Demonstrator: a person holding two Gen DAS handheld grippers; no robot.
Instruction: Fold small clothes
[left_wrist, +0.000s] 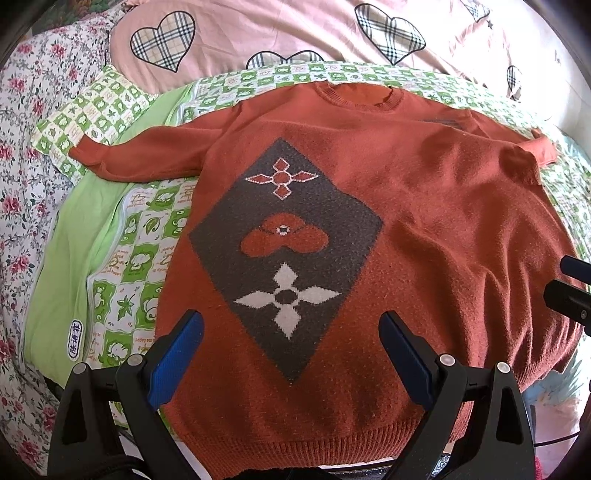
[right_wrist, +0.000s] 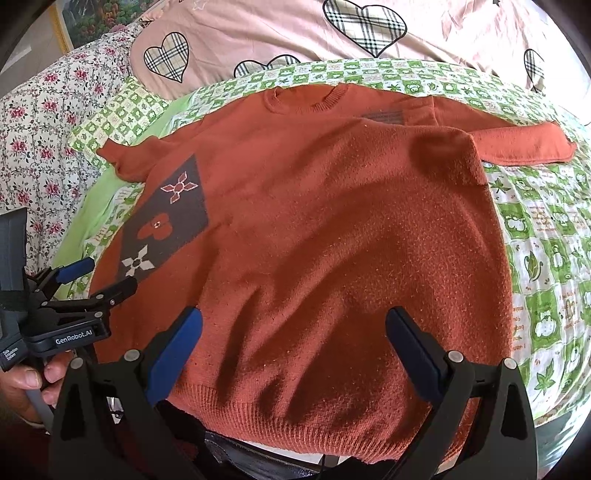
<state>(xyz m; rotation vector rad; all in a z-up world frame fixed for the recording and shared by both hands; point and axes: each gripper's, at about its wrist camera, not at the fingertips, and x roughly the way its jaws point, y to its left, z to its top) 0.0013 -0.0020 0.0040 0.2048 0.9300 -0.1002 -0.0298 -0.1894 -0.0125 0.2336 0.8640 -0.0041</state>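
Note:
A small rust-orange knit sweater (left_wrist: 424, 206) lies on the bed, collar far, hem near me. Its right side is folded inward over the front, covering part of the grey diamond panel (left_wrist: 284, 266) with flower motifs. The left sleeve (left_wrist: 140, 155) lies spread to the left; the right sleeve (right_wrist: 524, 144) sticks out to the right. My left gripper (left_wrist: 291, 325) is open and empty above the sweater's lower front. My right gripper (right_wrist: 293, 325) is open and empty above the folded part (right_wrist: 332, 258) near the hem. The left gripper also shows in the right wrist view (right_wrist: 99, 277).
The sweater rests on a green-and-white checked sheet (right_wrist: 546, 258). A pink quilt with plaid hearts (left_wrist: 295, 33) lies behind it. A floral cover (left_wrist: 22, 184) lies at the left. The bed's near edge runs just under the hem.

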